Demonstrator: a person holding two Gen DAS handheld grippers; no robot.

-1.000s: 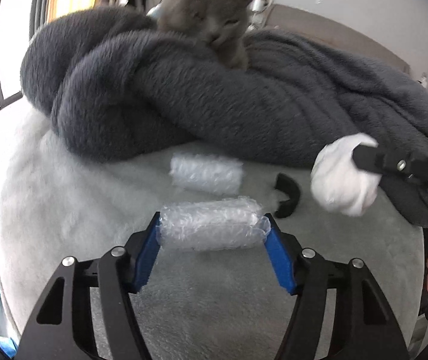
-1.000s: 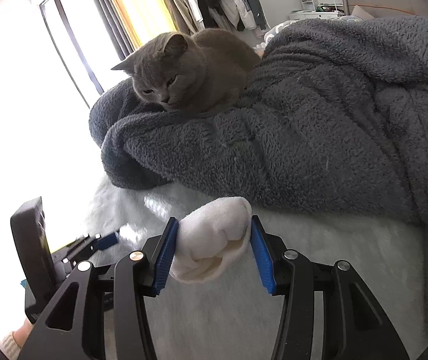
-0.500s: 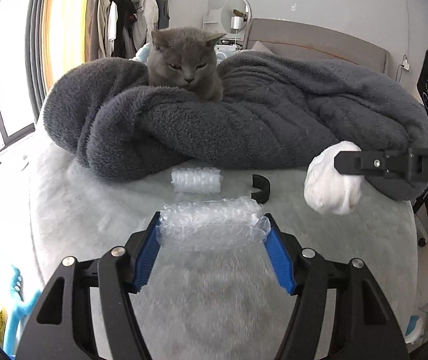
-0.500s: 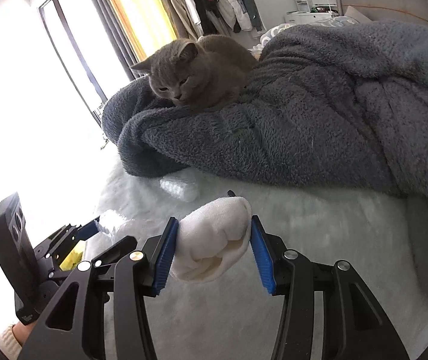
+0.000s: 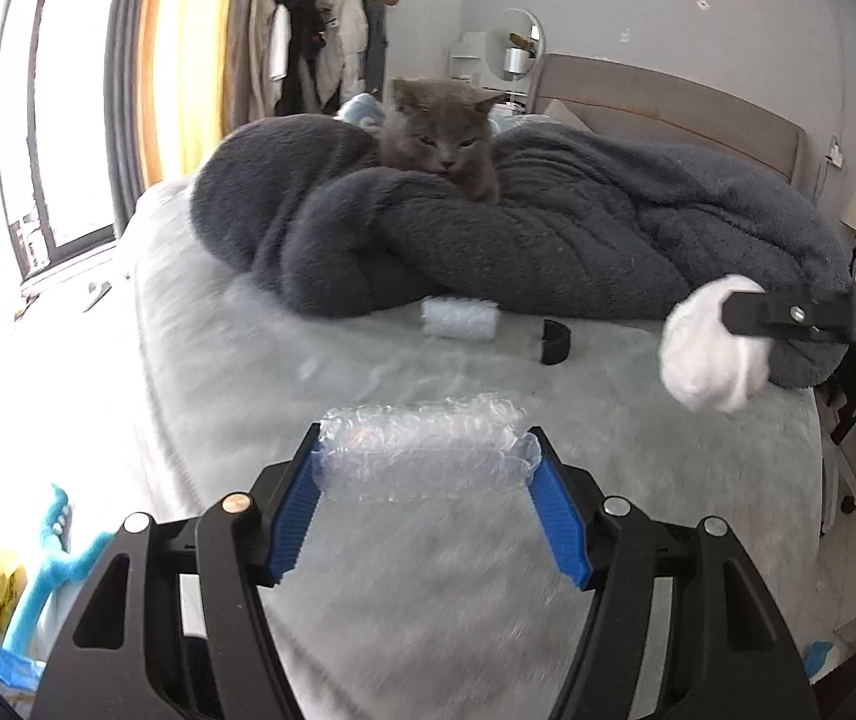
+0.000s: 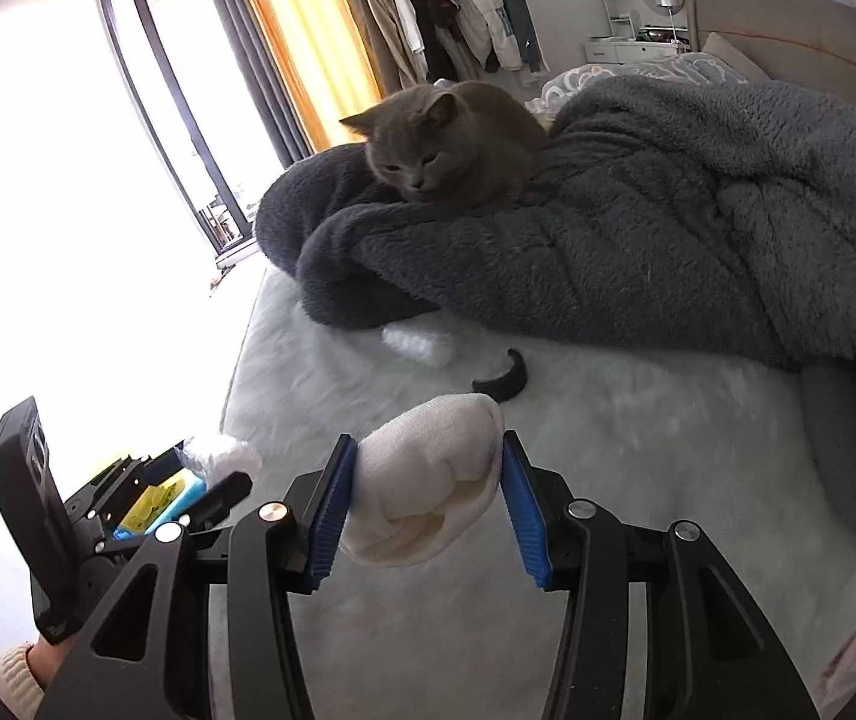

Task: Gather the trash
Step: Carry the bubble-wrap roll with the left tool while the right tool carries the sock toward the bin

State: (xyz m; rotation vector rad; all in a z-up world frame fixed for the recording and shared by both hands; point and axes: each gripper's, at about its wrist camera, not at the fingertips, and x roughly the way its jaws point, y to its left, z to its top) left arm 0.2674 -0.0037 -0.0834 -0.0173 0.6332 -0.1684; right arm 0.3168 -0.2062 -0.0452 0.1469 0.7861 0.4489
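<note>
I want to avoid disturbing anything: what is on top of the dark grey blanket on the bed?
A grey cat lies on top of the dark grey blanket, near its left end, facing the grippers. Nothing else shows on it. Whatever lies under its folds is covered and cannot be seen.

Each gripper, the left gripper (image 5: 425, 501) and the right gripper (image 6: 428, 507), has two black arms with long holes, round silver screws and ribbed blue pads (image 6: 329, 519). At seven o'clock in the right view, a cream knitted sleeve (image 6: 8, 675) covers the wrist
</note>
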